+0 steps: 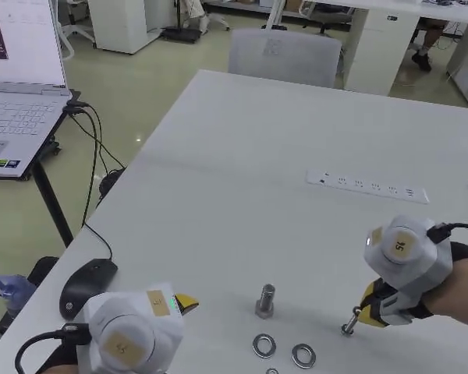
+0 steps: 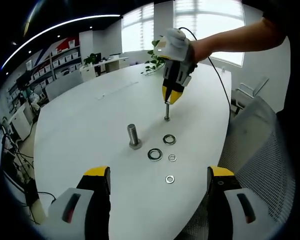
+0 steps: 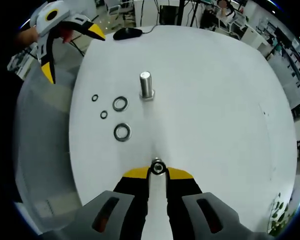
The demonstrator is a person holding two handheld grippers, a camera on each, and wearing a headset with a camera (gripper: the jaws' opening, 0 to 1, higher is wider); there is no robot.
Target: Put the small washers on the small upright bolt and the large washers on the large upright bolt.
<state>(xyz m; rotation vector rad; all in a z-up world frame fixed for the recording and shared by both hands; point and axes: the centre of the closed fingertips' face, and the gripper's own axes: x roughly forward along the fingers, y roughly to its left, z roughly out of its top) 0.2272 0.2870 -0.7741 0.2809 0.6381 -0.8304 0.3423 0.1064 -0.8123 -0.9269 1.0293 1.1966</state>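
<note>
The large bolt [image 1: 266, 300] stands upright on the white table [image 1: 242, 179]. Two large washers [image 1: 264, 344] [image 1: 303, 355] lie flat just in front of it, and a small washer [image 1: 271, 372] shows at the frame's bottom edge. In the right gripper view, two small washers [image 3: 94, 98] [image 3: 104, 114] lie beside the large washers [image 3: 120, 104]. My right gripper [image 3: 157, 172] is shut on the small bolt [image 3: 157, 167], holding it upright on the table to the right of the large bolt [image 3: 146, 85]. My left gripper [image 2: 159, 185] hangs open near the table's front edge with nothing between its fingers.
A white power strip [image 1: 368, 187] lies farther back on the right. A black mouse [image 1: 87, 284] sits at the table's left edge, with a laptop [image 1: 19, 78] on a stand beyond it. A grey chair [image 1: 285, 56] stands at the far side.
</note>
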